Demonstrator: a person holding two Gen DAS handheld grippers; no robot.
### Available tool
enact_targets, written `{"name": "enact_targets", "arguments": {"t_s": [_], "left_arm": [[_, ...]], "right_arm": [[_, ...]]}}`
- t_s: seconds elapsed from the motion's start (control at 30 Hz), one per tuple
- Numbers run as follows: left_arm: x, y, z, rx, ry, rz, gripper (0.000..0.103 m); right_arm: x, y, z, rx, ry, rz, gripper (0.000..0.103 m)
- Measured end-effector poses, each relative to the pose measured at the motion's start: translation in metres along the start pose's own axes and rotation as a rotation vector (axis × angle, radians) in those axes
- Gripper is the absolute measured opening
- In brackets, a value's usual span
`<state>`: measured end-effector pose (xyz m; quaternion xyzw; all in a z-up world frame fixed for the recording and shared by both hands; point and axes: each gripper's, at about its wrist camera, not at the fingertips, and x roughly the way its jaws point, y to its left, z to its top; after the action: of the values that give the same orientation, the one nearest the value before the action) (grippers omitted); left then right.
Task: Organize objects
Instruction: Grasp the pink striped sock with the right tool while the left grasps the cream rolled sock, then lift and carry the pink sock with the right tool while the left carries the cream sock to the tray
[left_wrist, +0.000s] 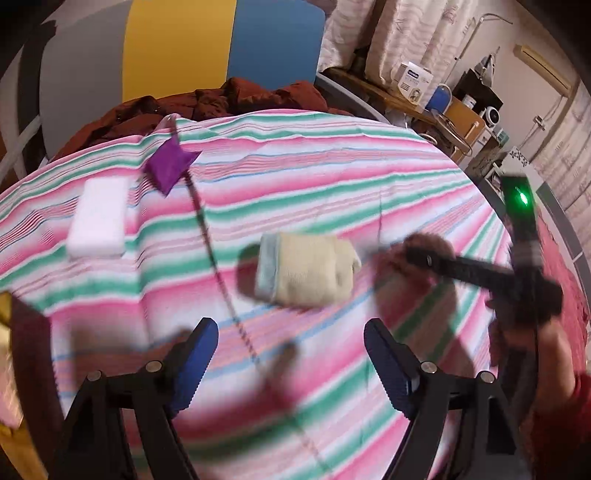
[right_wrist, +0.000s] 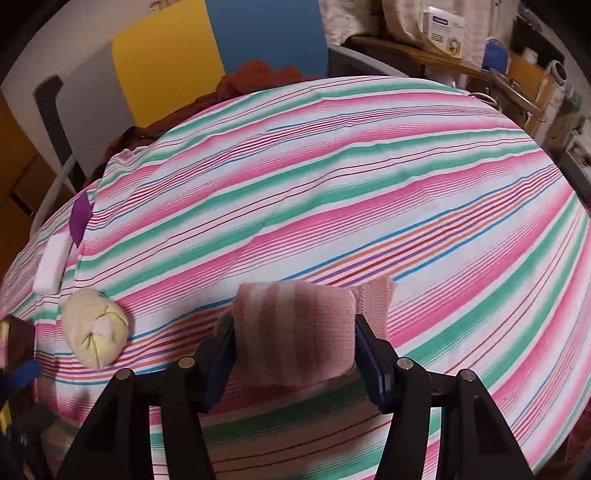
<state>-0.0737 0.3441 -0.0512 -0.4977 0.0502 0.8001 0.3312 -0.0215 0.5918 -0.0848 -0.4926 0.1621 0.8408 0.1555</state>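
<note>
In the left wrist view a rolled cream sock (left_wrist: 306, 273) lies on the striped sheet (left_wrist: 332, 177), just ahead of my left gripper (left_wrist: 291, 365). That gripper is open with only sheet between its blue pads. To the right, the right gripper (left_wrist: 480, 275) appears blurred. In the right wrist view my right gripper (right_wrist: 293, 354) is shut on a rolled pink sock (right_wrist: 295, 332), with a pad pressing each side. The cream sock (right_wrist: 94, 328) rests at the left of that view, apart from the pink one.
A white foam block (left_wrist: 99, 218) and a purple cloth piece (left_wrist: 171, 164) lie at the far left of the sheet. A dark red garment (left_wrist: 221, 99) is bunched at the bed's head. Shelves with boxes (left_wrist: 413, 79) stand beyond the right edge.
</note>
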Motion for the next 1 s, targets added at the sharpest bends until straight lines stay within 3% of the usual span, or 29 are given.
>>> {"name": "enact_targets", "arguments": {"t_s": [0.2, 0.4, 0.53, 0.7, 0.83, 1.0], "left_arm": [[0.037, -0.012, 0.025, 0.034, 0.037, 0.05, 0.083], [0.06, -0.021, 0.027, 0.071, 0.045, 0.088, 0.082], [0.058, -0.016, 0.022, 0.057, -0.018, 0.051, 0.074], [0.056, -0.015, 0.016, 0.061, -0.058, 0.028, 0.073], [0.052, -0.018, 0.0, 0.121, -0.11, 0.038, 0.069], [0.039, -0.016, -0.017, 0.118, -0.144, 0.056, 0.067]], "right_arm": [[0.001, 0.004, -0.003, -0.002, 0.005, -0.005, 0.062], [0.003, 0.01, -0.004, -0.019, 0.009, -0.014, 0.063], [0.004, 0.009, -0.005, -0.028, 0.005, -0.018, 0.063], [0.005, 0.008, -0.004, -0.042, 0.0, -0.024, 0.063], [0.006, 0.006, -0.003, -0.04, -0.003, -0.022, 0.061], [0.003, 0.005, -0.003, -0.025, -0.02, -0.008, 0.058]]}}
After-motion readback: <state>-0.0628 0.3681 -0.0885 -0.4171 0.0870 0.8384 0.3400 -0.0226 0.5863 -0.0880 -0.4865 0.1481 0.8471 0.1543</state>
